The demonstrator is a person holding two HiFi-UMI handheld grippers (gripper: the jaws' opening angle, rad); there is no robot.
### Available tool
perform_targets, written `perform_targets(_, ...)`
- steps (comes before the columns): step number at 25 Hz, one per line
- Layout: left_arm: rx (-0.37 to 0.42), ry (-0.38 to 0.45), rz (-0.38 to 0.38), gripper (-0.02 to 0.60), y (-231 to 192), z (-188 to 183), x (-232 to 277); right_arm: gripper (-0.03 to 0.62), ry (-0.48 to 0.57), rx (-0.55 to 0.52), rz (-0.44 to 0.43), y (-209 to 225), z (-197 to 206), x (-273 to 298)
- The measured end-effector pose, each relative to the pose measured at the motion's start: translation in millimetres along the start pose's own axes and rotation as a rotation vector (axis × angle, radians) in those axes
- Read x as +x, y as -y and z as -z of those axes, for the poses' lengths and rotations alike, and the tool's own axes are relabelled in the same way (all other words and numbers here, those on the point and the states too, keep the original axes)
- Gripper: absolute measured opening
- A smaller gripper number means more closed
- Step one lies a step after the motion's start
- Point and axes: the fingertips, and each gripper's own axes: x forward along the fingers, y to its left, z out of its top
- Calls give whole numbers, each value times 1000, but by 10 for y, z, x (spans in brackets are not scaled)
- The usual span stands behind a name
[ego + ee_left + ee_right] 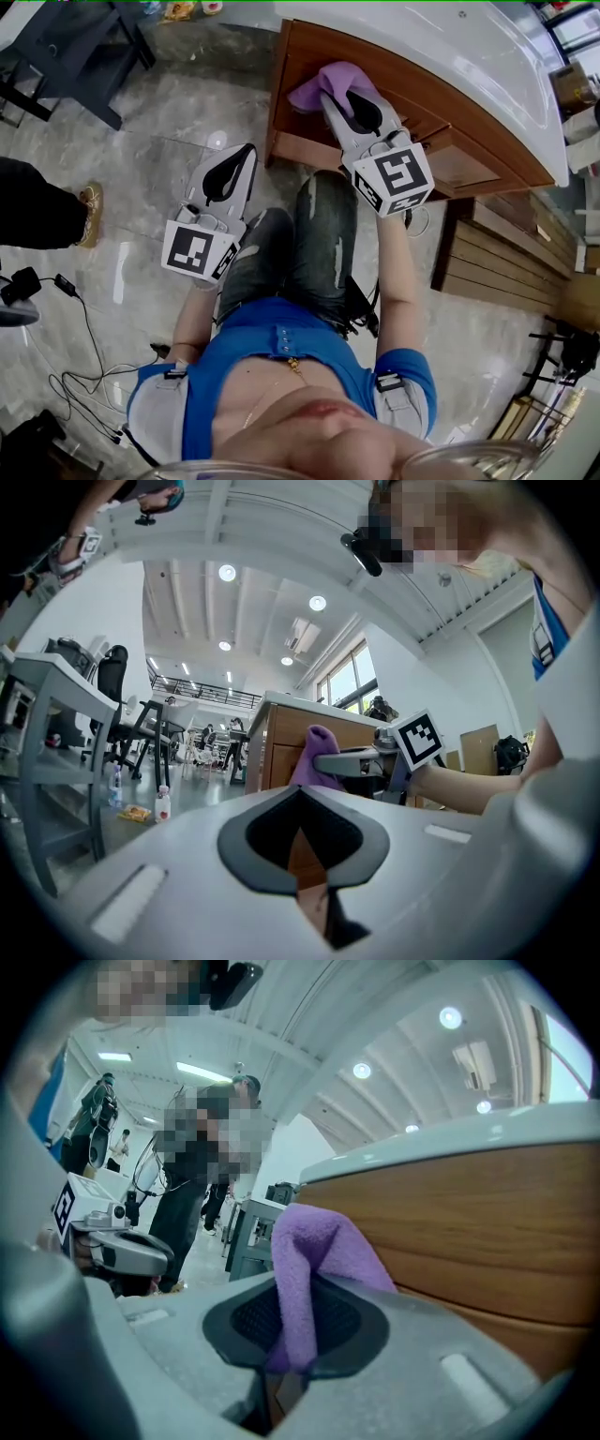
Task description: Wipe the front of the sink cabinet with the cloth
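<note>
A purple cloth (323, 80) is pinched in my right gripper (330, 96), which is shut on it. The cloth rests against the upper left part of the brown wooden sink cabinet front (450, 141). In the right gripper view the cloth (309, 1241) sticks up out of the jaws of the right gripper (298, 1288), with the cabinet panels (487, 1222) just to its right. My left gripper (246, 152) hangs shut and empty over the floor, left of the cabinet corner. The left gripper view looks past the left gripper (298, 791) at the cloth (314, 757) and the cabinet (277, 742).
A white countertop (450, 56) overhangs the cabinet. The person's knees are right below the cabinet front. A black table frame (75, 47) stands at the far left, and a bystander's shoe (89, 211) and cables (75, 375) are on the marble floor. Wooden slats (506, 253) lie to the right.
</note>
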Motion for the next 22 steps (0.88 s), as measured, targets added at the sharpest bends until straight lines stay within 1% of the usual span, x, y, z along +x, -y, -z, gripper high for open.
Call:
perform_targets(7,2,1,-9,0,2,-27,-38,54,-4,-33,-36,-222,-71,310)
perform_targets(11,-4,-2,-16,0,-26,-18,-76,54,9,-3,-61,-322,-124,457)
perform_targets(13,-5,-4,-23,0,-48,-10,-96,54,10,-14,-52,-353,-123,504)
perform_targets(17,-2,-4,-37,0,-84,-11,-118,54,8,-84,-35,-403,-96,562)
perform_targets(22,-9,-9,-34,0,-73,25,-121,54,10,-72,-41,-436,-15,575)
